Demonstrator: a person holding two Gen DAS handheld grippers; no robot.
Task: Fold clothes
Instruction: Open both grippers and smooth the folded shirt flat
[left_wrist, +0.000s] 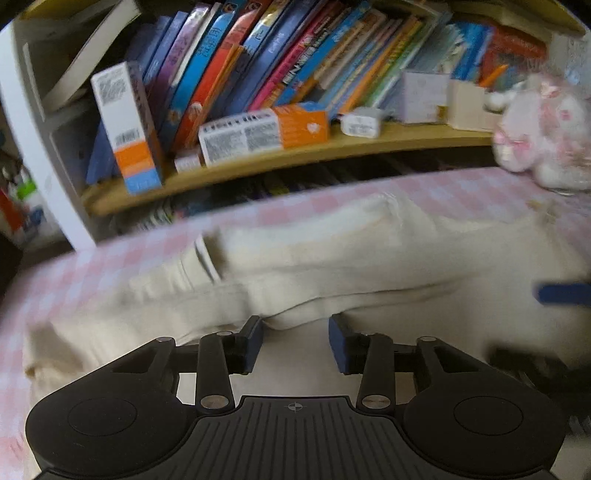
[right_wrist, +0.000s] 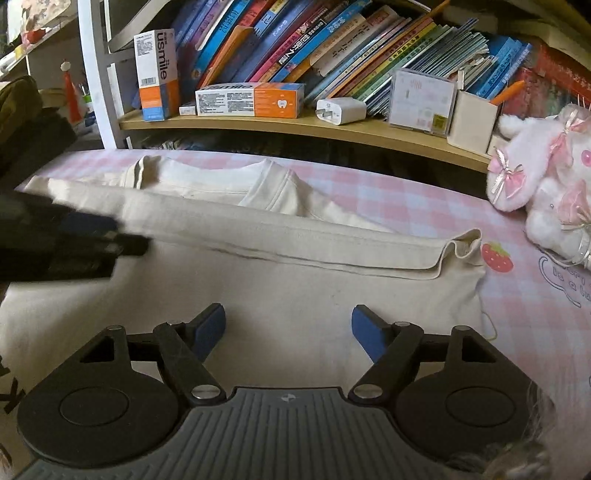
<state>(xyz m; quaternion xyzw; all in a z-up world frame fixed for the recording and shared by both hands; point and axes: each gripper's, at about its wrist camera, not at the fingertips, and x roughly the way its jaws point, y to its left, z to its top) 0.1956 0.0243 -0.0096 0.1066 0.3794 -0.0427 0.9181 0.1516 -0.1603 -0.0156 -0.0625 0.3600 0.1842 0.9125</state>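
Observation:
A cream garment (right_wrist: 280, 266) lies partly folded on a pink checked sheet (right_wrist: 424, 192), with one long side folded over and a sleeve on top. It also shows in the left wrist view (left_wrist: 332, 258), blurred. My left gripper (left_wrist: 295, 341) is open just above the cloth, holding nothing; it appears blurred at the left of the right wrist view (right_wrist: 110, 240). My right gripper (right_wrist: 288, 325) is open above the garment's near part, empty. A blue pad of it shows at the right edge of the left wrist view (left_wrist: 561, 293).
A wooden shelf (right_wrist: 295, 127) behind the bed holds leaning books (right_wrist: 332, 48), toothpaste boxes (right_wrist: 251, 99), a white charger (right_wrist: 341, 110) and a pen holder (right_wrist: 472, 125). A pink-and-white plush toy (right_wrist: 546, 177) sits at the right. Dark clothing (right_wrist: 29, 122) lies at the left.

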